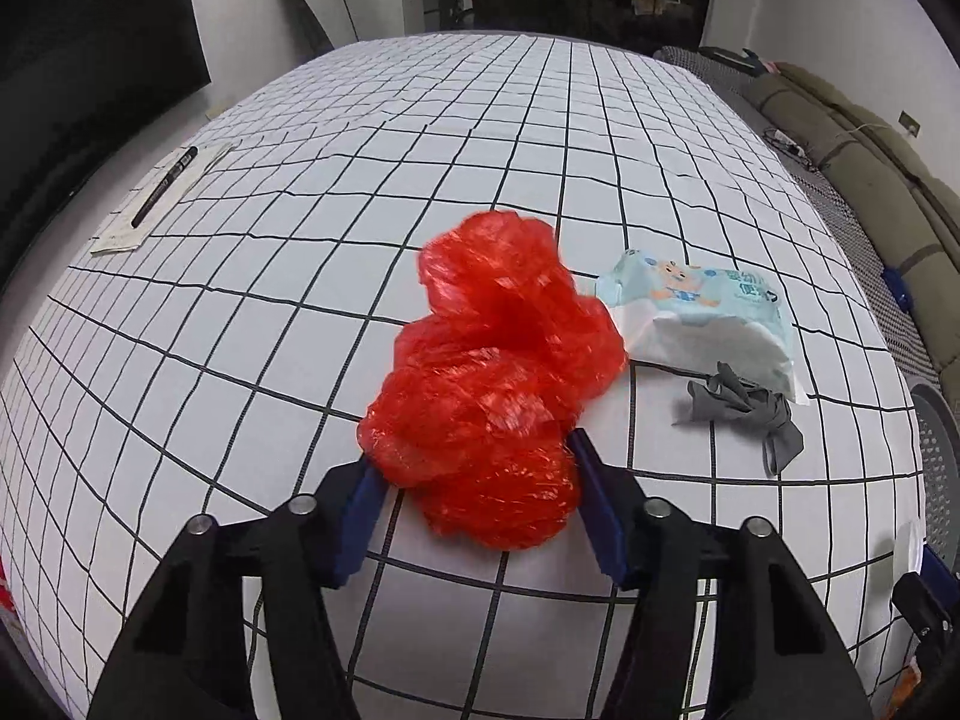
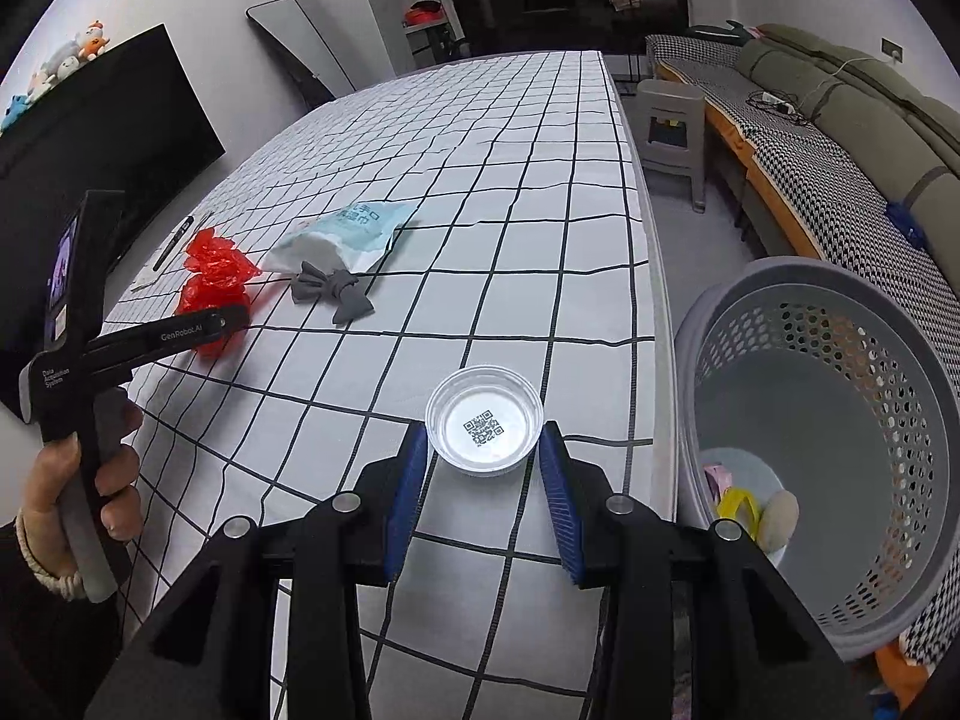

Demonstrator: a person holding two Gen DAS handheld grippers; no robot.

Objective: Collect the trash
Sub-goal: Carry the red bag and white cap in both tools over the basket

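Blue fingers [image 1: 360, 510] of the left gripper [image 1: 471, 468] stood wide apart around the near end of a crumpled red bag [image 1: 498, 372], at centre of the left frame; whether the pads pressed it I could not tell. Fingers [image 2: 408, 492] of the right gripper [image 2: 485, 450] were likewise spread, flanking a clear lid [image 2: 485, 427] with a QR code, low in the middle of the right frame; its rim sat just inside the tips, contact unclear.

At lower right of the right frame a grey perforated basket [image 2: 840, 324] stood beside the table [image 2: 540, 180], holding a yellow scrap [image 2: 732, 507], a pale lump [image 2: 780, 516] and something pink.

The lid lay near the table's right edge, the basket just beyond it. Checked cloth stretched bare toward the top of both frames.

Right of the bag in the left frame lay a wipes pack [image 1: 702, 312], touching it, and a grey rag [image 1: 744, 408] just below the pack. A pen [image 1: 165, 186] on paper [image 1: 120, 234] sat at upper left, well apart
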